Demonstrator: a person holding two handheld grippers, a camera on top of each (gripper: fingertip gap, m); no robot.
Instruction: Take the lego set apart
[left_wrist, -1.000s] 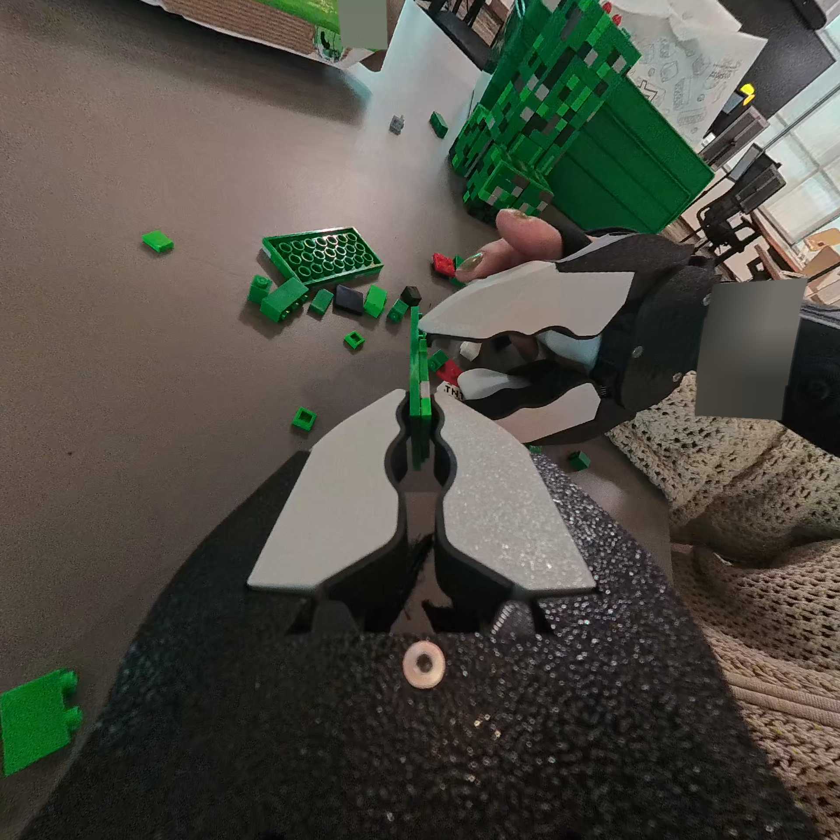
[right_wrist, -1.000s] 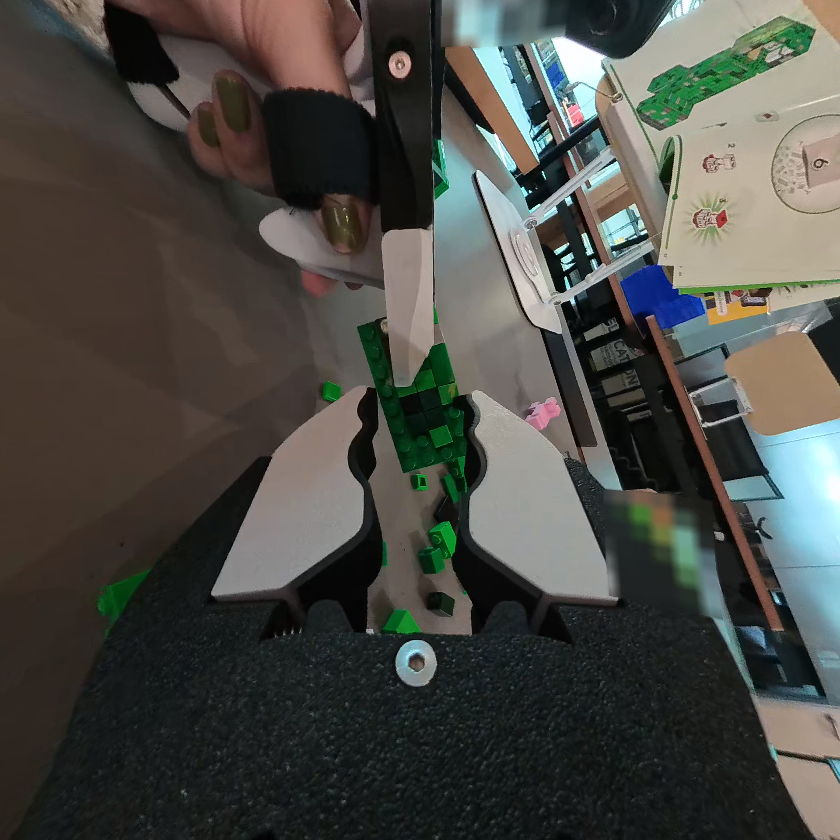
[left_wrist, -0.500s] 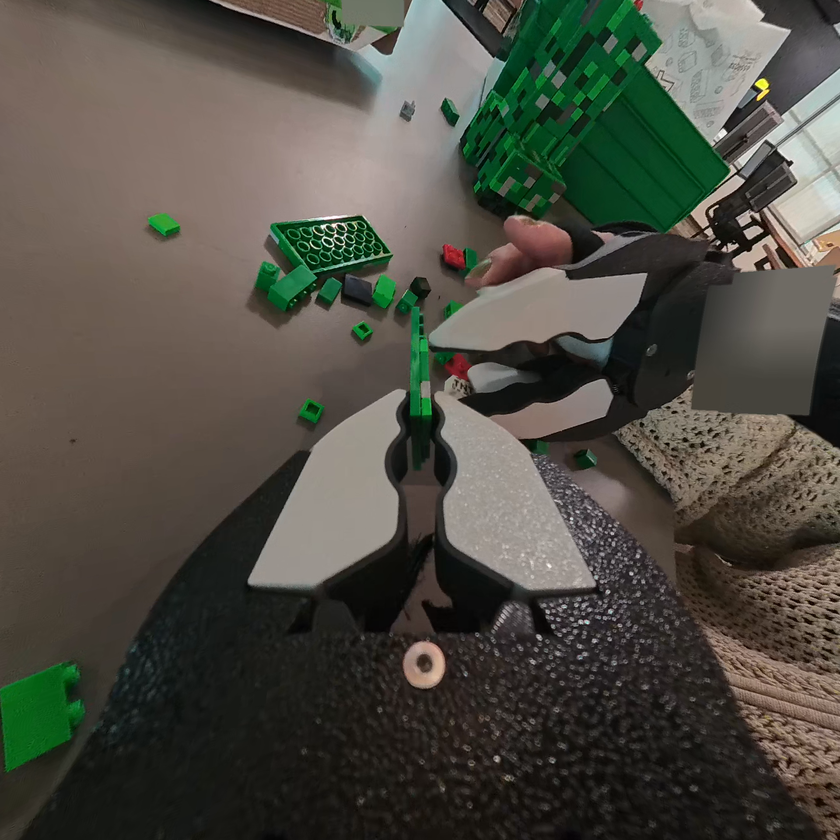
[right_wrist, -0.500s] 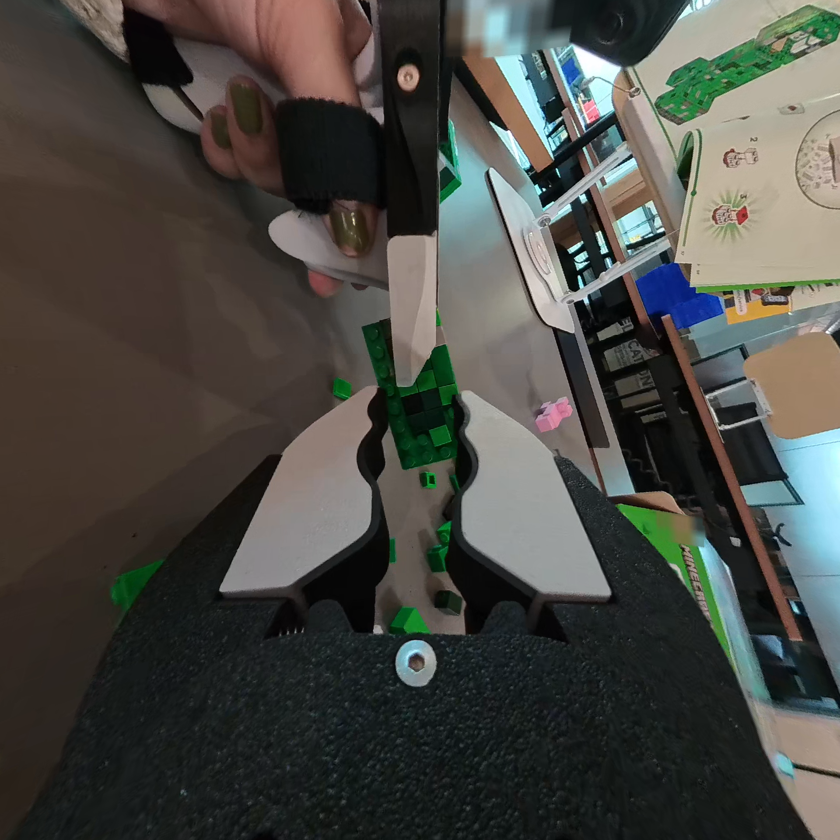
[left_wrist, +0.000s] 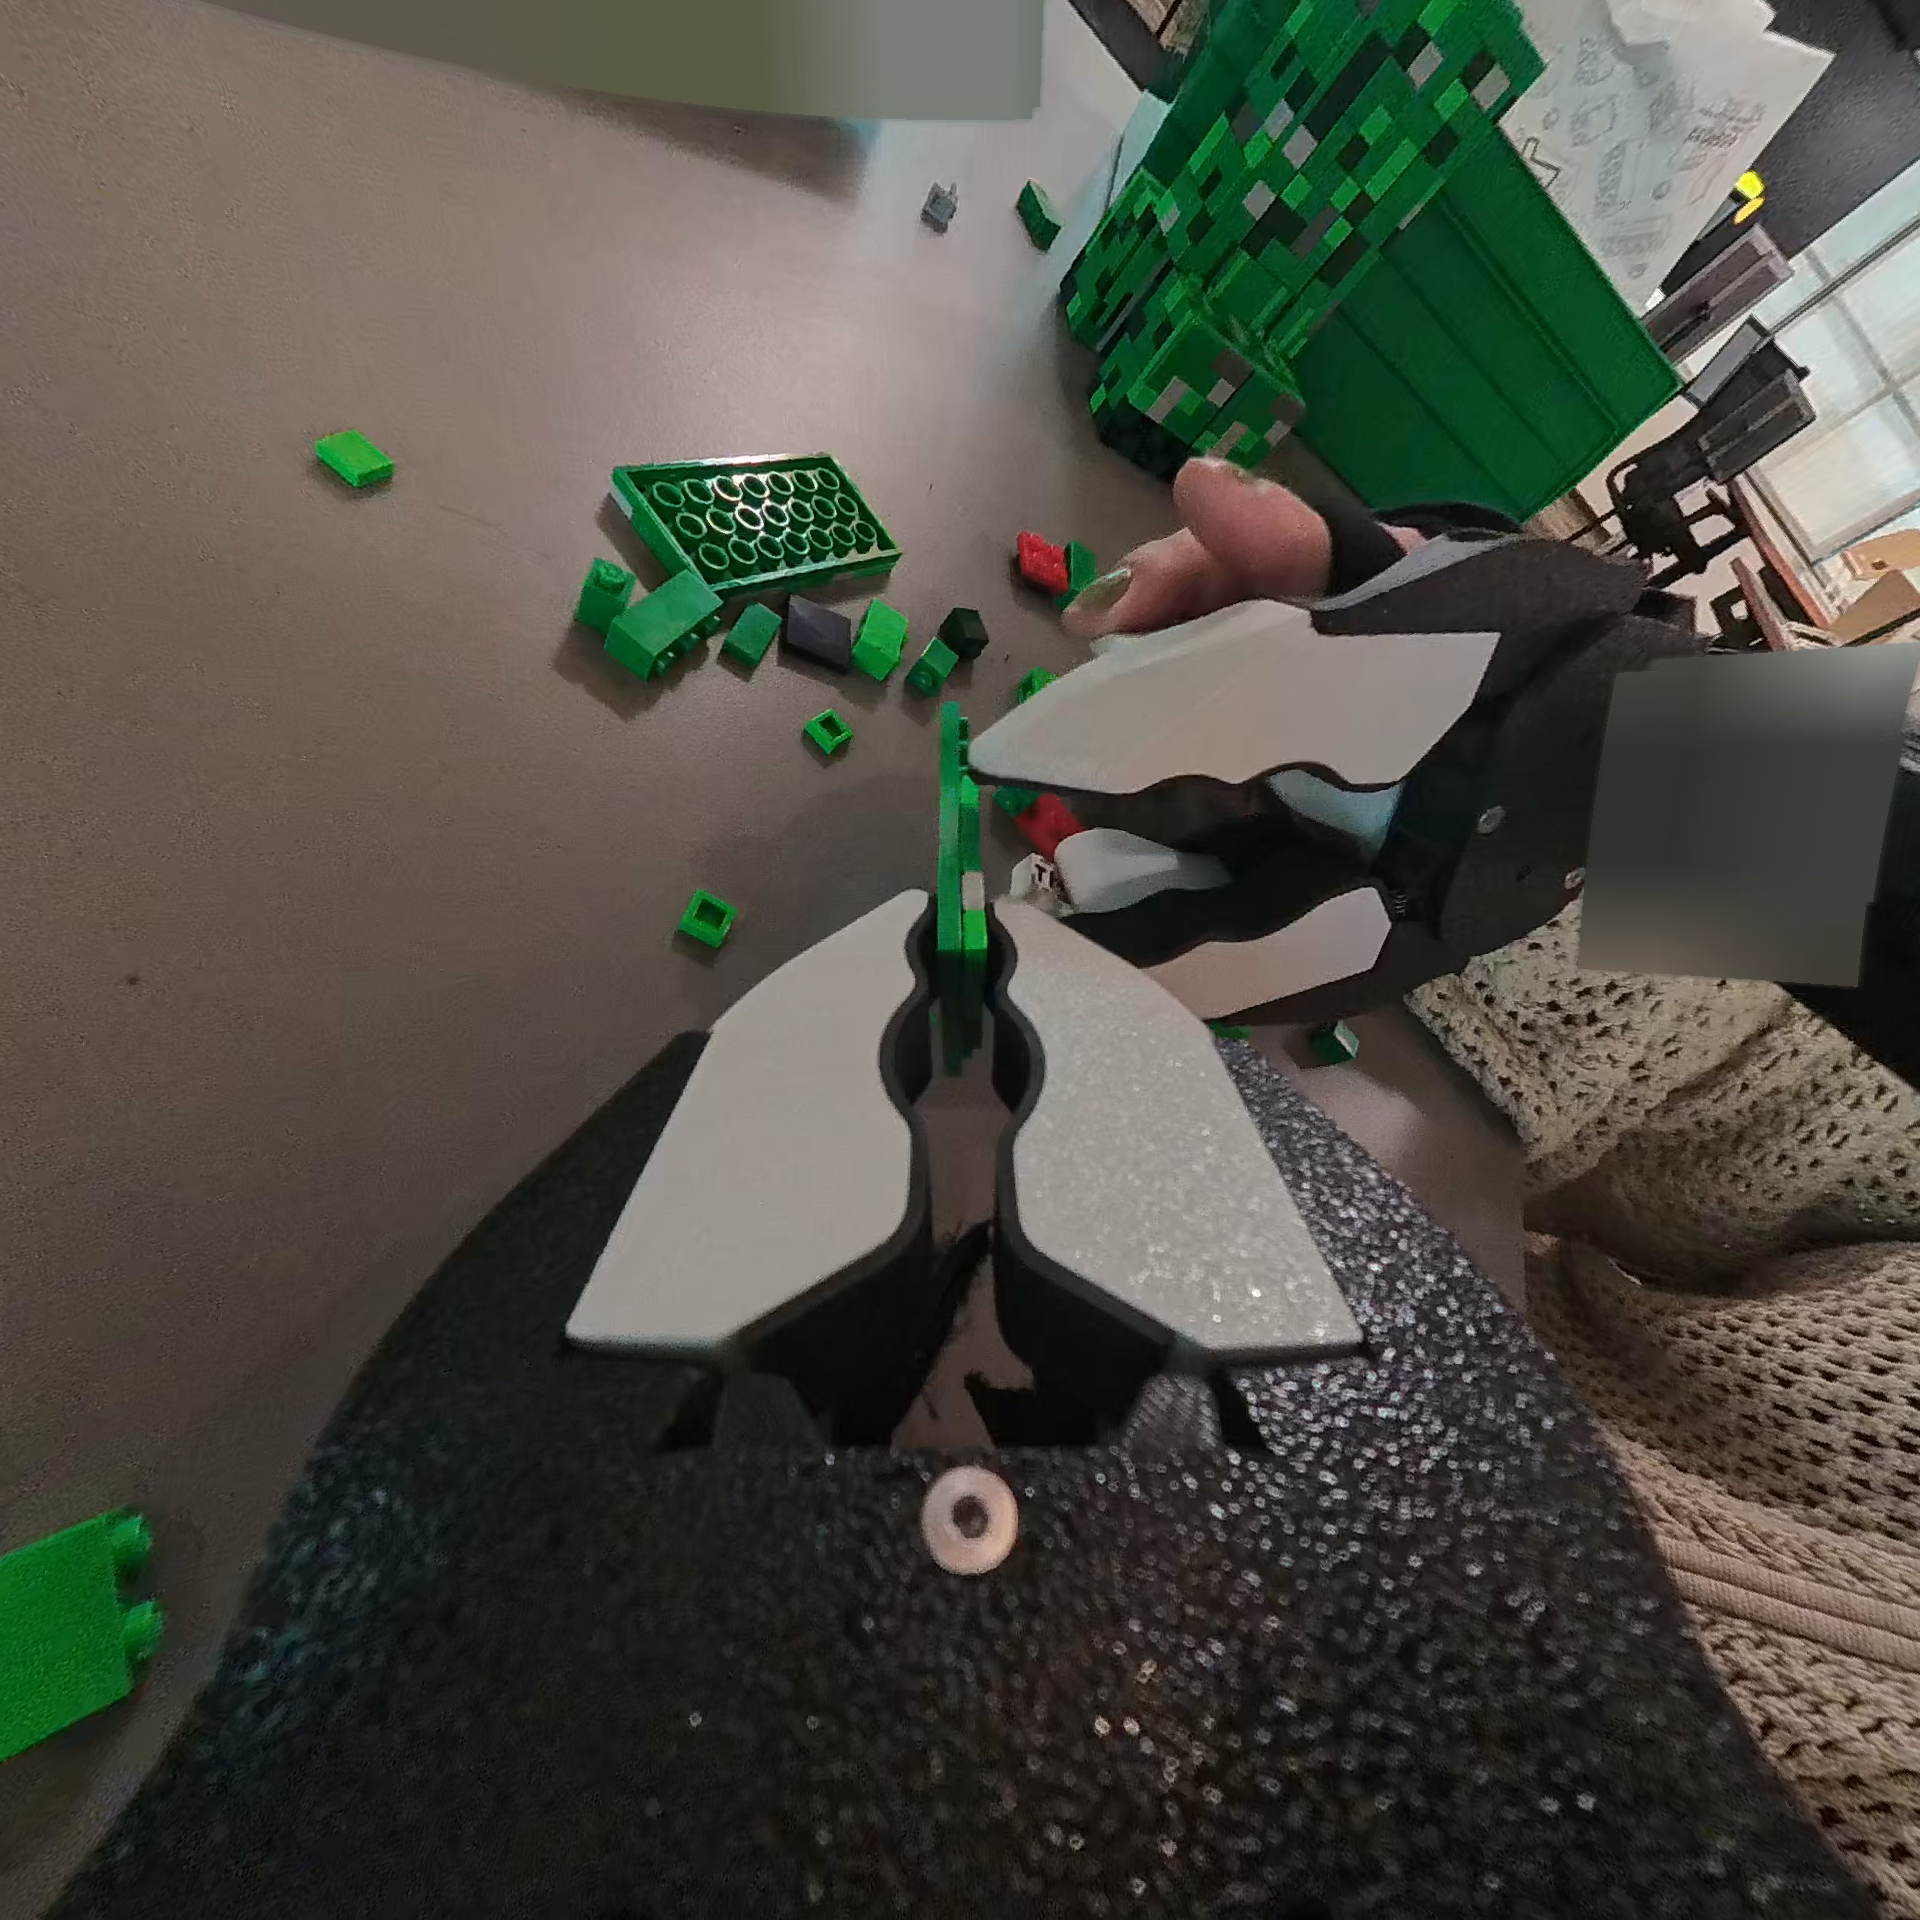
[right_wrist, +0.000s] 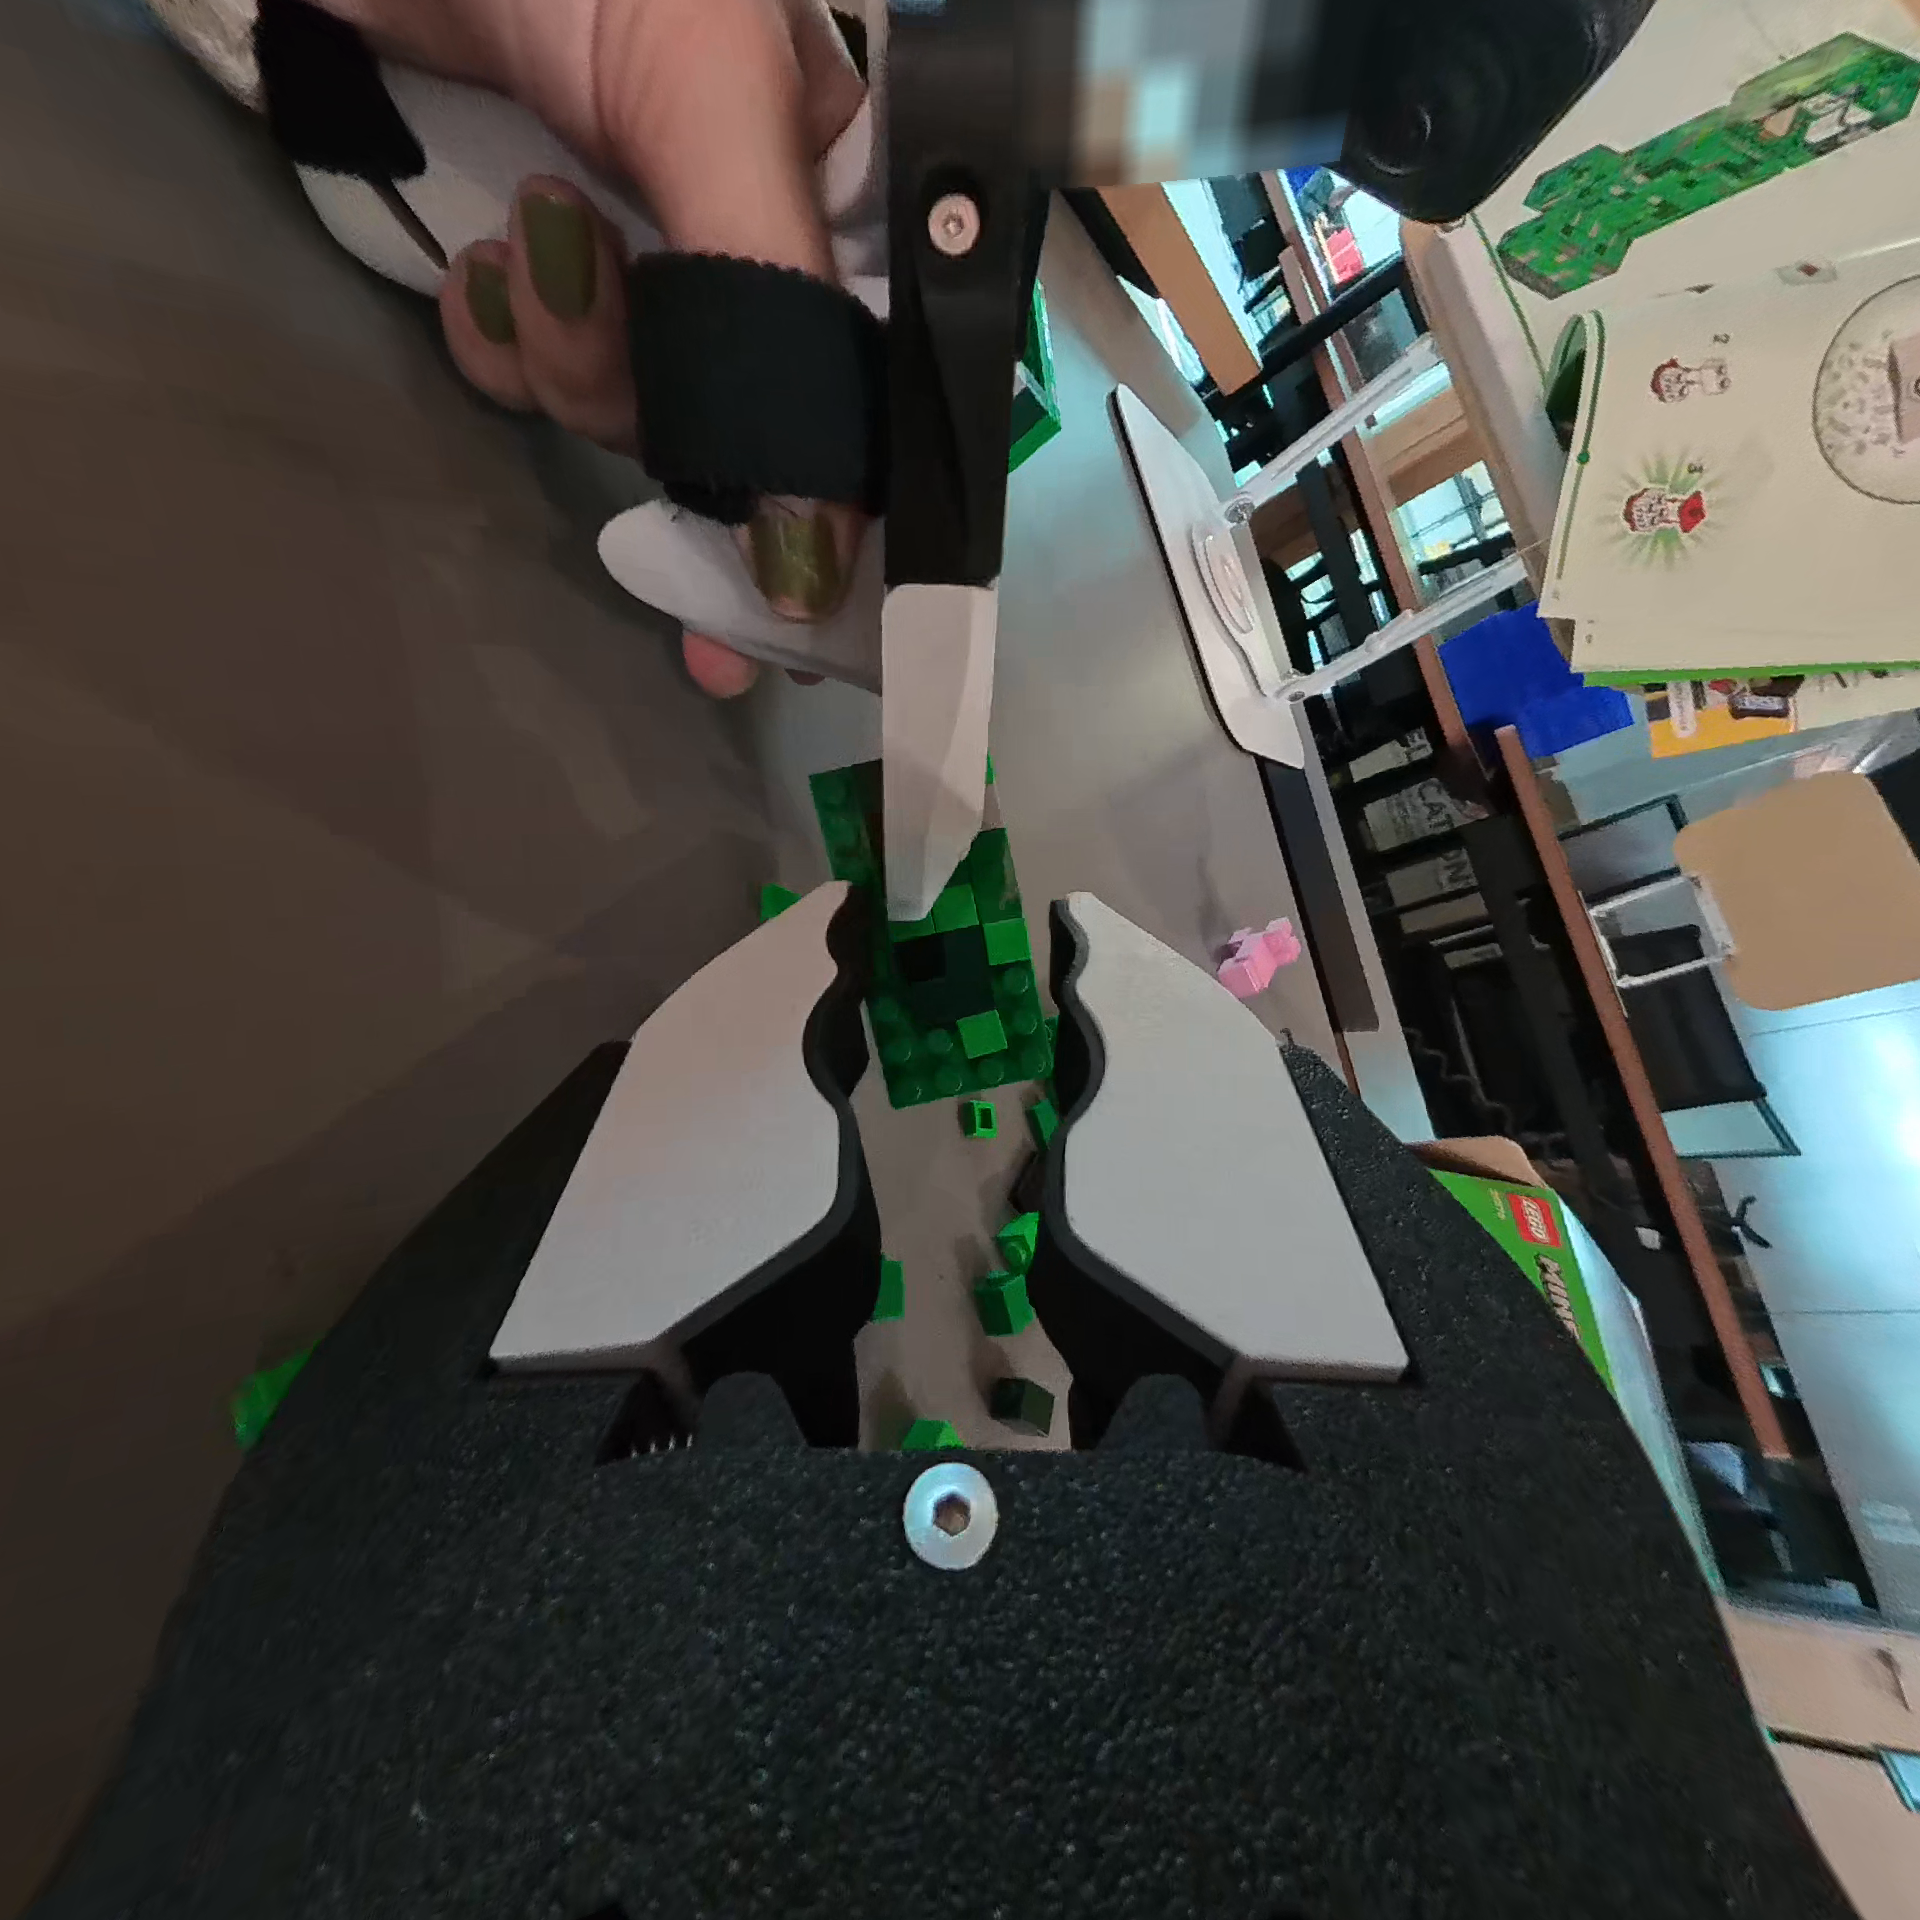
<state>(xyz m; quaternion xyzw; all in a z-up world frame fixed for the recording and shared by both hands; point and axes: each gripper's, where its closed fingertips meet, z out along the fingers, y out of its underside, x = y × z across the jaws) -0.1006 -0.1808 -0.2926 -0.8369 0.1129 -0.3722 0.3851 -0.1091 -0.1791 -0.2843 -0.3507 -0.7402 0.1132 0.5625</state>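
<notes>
My left gripper (left_wrist: 961, 914) is shut on a thin green lego plate (left_wrist: 954, 831), held on edge above the brown table (left_wrist: 312, 831). In the right wrist view the plate (right_wrist: 956, 997) shows its face, covered with green and dark tiles. A left finger (right_wrist: 935, 748) comes down over its top. My right gripper (right_wrist: 951, 904) is open, one finger on each side of the plate's lower part. In the left wrist view the right gripper (left_wrist: 997, 821) comes in from the right, and its upper fingertip (left_wrist: 987, 753) meets the plate's edge.
A large green block model (left_wrist: 1299, 208) leans on a green bin (left_wrist: 1475, 343) at the back. An upturned green plate (left_wrist: 758, 520) and loose small pieces (left_wrist: 821, 644) lie on the table. A green brick (left_wrist: 62, 1621) lies near left. A knitted cloth (left_wrist: 1714, 1195) is at the right. A pink piece (right_wrist: 1257, 956) and a booklet (right_wrist: 1745, 468) show in the right wrist view. The tips of both grippers are at nearly the same place.
The right gripper's fingers narrowed around the plate, then spread a little wider again. The left gripper has kept its hold on the plate and both views drifted slightly.
</notes>
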